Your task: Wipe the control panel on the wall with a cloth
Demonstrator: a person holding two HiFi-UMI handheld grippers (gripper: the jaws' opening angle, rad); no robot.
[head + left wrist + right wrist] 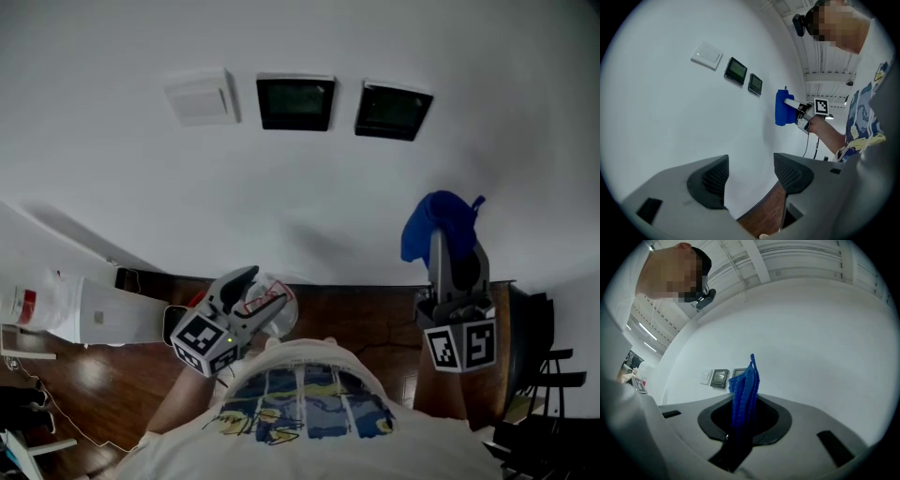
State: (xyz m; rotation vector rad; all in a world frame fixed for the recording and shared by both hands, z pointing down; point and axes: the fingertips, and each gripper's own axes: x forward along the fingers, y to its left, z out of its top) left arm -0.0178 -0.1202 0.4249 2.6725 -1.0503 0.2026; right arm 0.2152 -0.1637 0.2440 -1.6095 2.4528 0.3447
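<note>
White wall (pixel 141 187); cloth (pixel 745 385) clamped in right gripper (pixel 740 427), apart from control panel (pixel 296 102).

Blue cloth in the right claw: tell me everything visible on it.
The blue cloth looks like soft, textured fabric, bunched into a narrow upright wad. The right claw is shut on its lower part. The free top stands up past the jaws, with a small corner or loop at the tip. It is held up in front of the white wall, below the right-hand dark control panel and not on it. Whether it touches the wall is unclear.
</note>
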